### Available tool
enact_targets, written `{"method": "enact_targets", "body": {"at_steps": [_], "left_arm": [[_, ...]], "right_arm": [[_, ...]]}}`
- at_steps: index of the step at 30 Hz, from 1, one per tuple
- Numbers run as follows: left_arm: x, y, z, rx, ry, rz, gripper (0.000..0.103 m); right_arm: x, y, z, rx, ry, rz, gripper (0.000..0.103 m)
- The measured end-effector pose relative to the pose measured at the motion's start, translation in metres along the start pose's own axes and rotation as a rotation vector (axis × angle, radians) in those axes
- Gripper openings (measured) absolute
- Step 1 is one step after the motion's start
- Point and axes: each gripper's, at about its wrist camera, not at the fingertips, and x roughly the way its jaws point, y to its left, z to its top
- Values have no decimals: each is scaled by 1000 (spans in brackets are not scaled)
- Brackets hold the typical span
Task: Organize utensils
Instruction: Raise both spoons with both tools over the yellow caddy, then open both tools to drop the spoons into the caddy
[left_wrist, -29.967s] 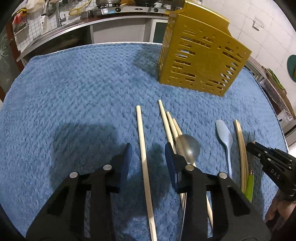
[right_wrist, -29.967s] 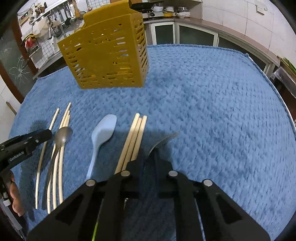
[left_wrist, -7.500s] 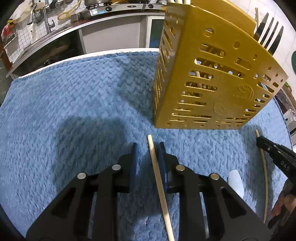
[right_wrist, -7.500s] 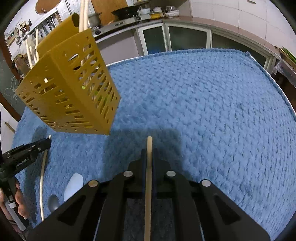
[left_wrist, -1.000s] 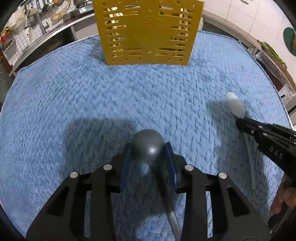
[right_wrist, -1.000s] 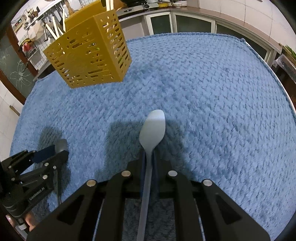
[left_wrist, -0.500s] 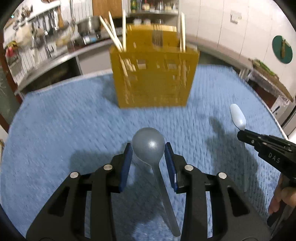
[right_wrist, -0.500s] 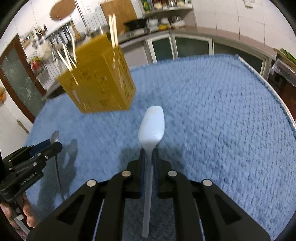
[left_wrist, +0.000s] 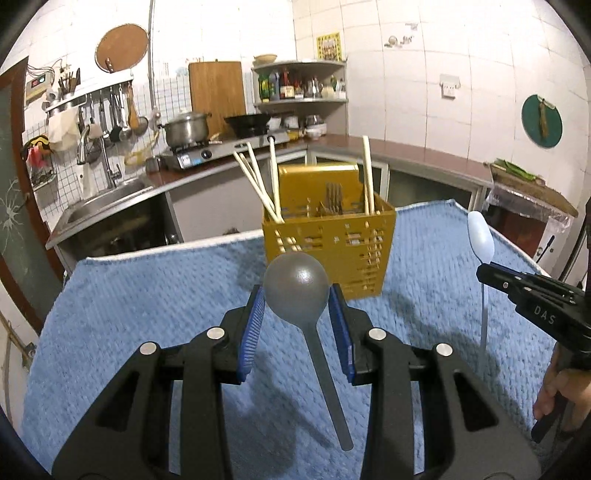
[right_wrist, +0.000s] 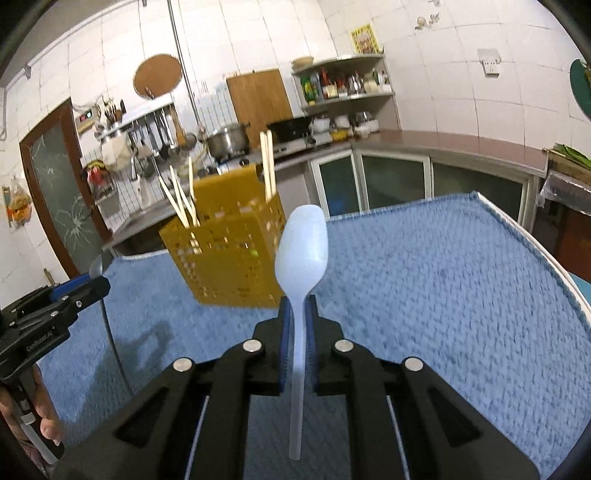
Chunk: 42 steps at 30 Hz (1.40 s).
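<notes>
My left gripper (left_wrist: 297, 295) is shut on a grey metal spoon (left_wrist: 299, 284), bowl up, handle hanging down, held above the blue cloth. My right gripper (right_wrist: 297, 302) is shut on a pale blue plastic spoon (right_wrist: 302, 243), bowl up. The yellow slotted utensil holder (left_wrist: 332, 251) stands upright at the far side of the cloth, with chopsticks (left_wrist: 258, 181) and forks (left_wrist: 332, 199) standing in it. It also shows in the right wrist view (right_wrist: 225, 262), ahead and to the left. Each gripper shows in the other's view: the right one (left_wrist: 484, 271), the left one (right_wrist: 98, 284).
The blue textured cloth (left_wrist: 147, 302) covers the table. Its far edge (right_wrist: 535, 236) borders kitchen counters with a sink (left_wrist: 107, 195), stove and pots (left_wrist: 186, 129). A hand (left_wrist: 557, 391) holds the right gripper at the right side.
Both grippers have lifted and tilted up with their spoons, from looking down at the cloth to looking level at the holder and kitchen. Both spoons stay gripped.
</notes>
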Motion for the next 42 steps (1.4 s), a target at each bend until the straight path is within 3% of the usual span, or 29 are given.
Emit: {"method": "enact_targets", "body": {"at_steps": [6,12,19,22,26,30,36,42], "left_arm": [[-7,18,34,-10,-89,15,35],[-11,36,104,-34,-235,35,35],[24,37,157,-22,-357,75,35],[49,34,158,-8,-378,100,35],[86,32,146,-37,-347,67,35],[112,24,131,-2,-338,63,35],[134,24,106,-9,-294,52,35],[129,29,93,-7,-284,48,36]], "right_arm": [[-8,11,34,-7,-99,36,9],[-7,35,92,-50,-213,56,9],[17,54,139,-83,-343,82,9],[32,59,145,-95,-381,92,9],[57,62,142,-100,-395,103,9],[87,60,130,-98,-382,110,9],[109,56,103,-126,-359,95,9],[113,54,76,-155,-290,85,11]]}}
